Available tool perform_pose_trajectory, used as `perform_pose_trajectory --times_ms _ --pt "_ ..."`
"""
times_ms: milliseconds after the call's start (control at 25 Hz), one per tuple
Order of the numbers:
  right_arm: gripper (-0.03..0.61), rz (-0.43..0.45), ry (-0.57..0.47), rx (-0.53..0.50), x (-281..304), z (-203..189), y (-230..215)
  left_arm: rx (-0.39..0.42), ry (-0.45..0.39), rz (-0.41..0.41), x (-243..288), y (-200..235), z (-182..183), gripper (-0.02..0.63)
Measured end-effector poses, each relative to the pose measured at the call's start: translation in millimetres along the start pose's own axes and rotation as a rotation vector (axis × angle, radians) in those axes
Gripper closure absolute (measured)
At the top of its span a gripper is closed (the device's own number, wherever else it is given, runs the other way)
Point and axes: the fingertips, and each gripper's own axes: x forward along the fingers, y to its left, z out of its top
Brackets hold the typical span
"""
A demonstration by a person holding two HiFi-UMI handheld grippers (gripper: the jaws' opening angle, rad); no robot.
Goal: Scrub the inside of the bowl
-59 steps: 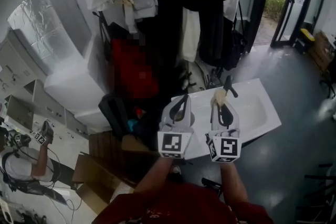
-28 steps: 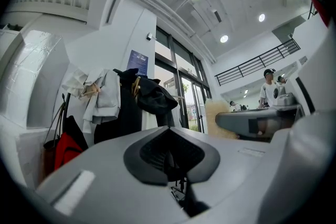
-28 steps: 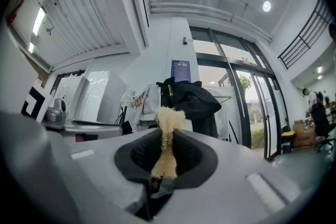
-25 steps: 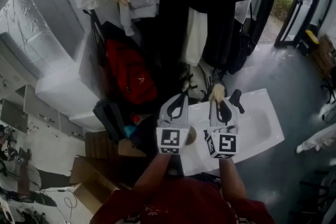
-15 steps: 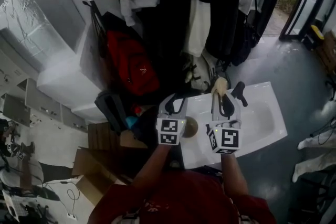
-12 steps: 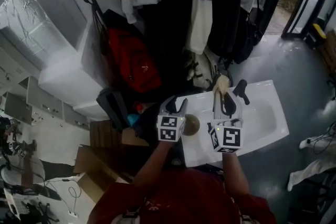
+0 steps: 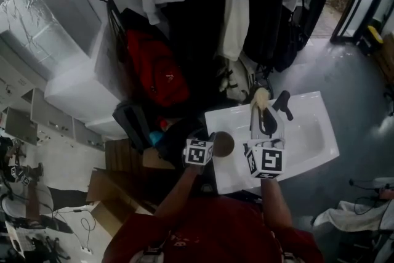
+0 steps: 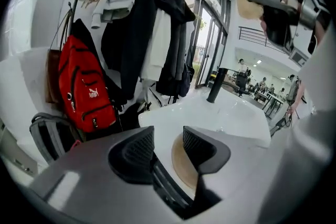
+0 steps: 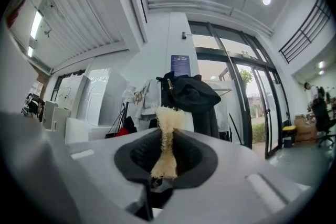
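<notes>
A small brown bowl (image 7: 223, 143) sits on the left part of a white sink counter (image 7: 308, 151). My left gripper (image 7: 211, 138) is just left of it. In the left gripper view its jaws (image 8: 165, 147) are opening; the bowl's tan rim (image 8: 182, 165) shows in the gap, and neither pad touches it. My right gripper (image 7: 261, 111) hovers over the counter to the right of the bowl, shut on a pale fibrous scrubber (image 7: 260, 97). The scrubber (image 9: 167, 139) stands up from the right gripper's closed pads (image 9: 167, 153).
A black faucet (image 7: 282, 105) rises at the counter's back edge beside the basin. Behind the counter hang coats (image 7: 246, 3) and a red backpack (image 7: 154, 77). Cardboard boxes (image 7: 117, 194) lie on the floor to the left. A white cabinet (image 7: 74, 95) stands further left.
My left gripper's jaws have spread apart and it has pulled back toward me, so the bowl now shows uncovered on the counter. The right gripper still holds the scrubber in about the same place.
</notes>
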Motion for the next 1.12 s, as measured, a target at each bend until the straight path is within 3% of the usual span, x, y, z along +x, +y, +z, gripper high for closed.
perform_pose_trajectory --times_ms 440,760,1120 --pt "0.529 0.002 0.011 -0.001 -0.4 -5.1 1.2 -0.137 0.147 -0.088 14.5 -10.5 -49.4 0.442" --pt "0.529 -0.002 0.016 0.002 -1.8 -6.3 -0.2 -0.195 0.151 -0.072 13.2 -8.7 -54.2 0.572" --pt "0.529 -0.012 0.015 0.002 -5.1 -6.3 -4.2 -0.204 0.153 -0.08 15.4 -15.9 -50.5 0.589"
